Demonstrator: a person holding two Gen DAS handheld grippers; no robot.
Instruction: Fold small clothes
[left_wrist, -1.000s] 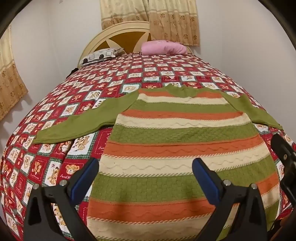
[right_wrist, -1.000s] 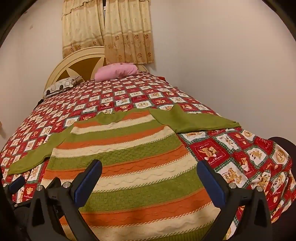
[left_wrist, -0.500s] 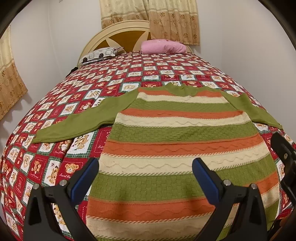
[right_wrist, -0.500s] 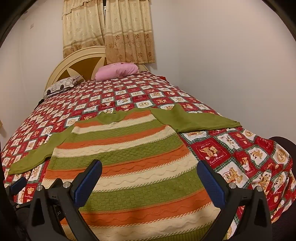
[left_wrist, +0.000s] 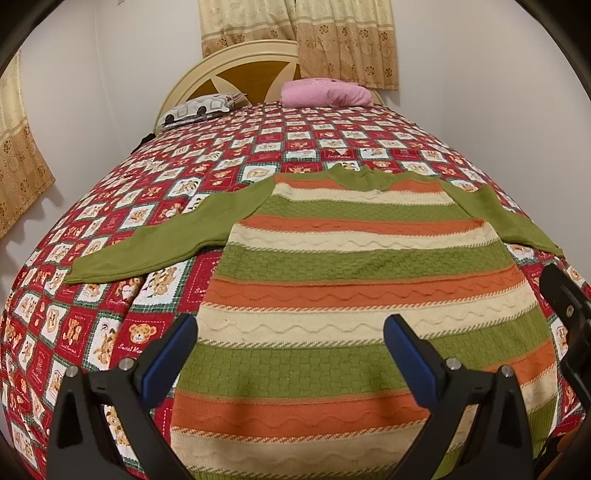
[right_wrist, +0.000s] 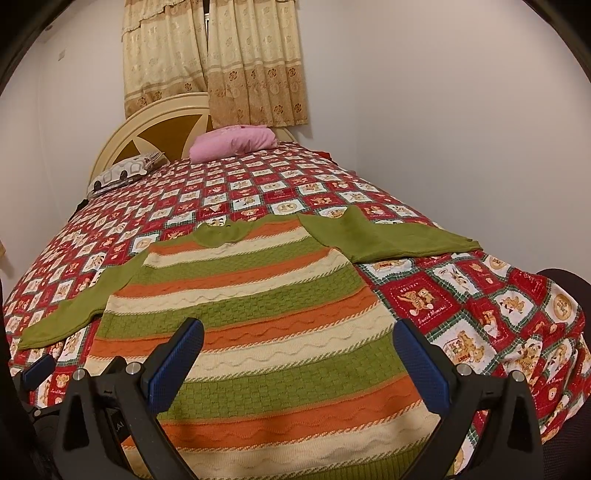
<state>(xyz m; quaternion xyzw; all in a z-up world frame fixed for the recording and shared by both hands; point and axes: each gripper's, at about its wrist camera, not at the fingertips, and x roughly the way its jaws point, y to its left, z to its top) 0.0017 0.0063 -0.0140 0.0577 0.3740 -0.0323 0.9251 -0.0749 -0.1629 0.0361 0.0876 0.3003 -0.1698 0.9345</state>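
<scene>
On top of the bed lies a striped sweater, spread out flat with its hem at the near edge and its neck pointing to the headboard. Its stripes are green, orange and cream. Both green sleeves stick out to the sides: the left sleeve and the right sleeve. No part is folded over yet, so I think the folding has not begun. The sleeves, the sides and the bottom are all left to do.

The left gripper hangs over the near left part of the sweater. Its jaws are spread wide and hold nothing. The right gripper hangs over the near right part, jaws spread wide too, with nothing between them. Neither one seems to touch the knit (it is hard to be sure from this close).

The bed cover is red with little teddy bear squares. It looks soft, so the sweater may drag it and bunch. A pink pillow and a patterned pillow sit by the headboard. Cream curtains hang behind, and the walls are plain white.
</scene>
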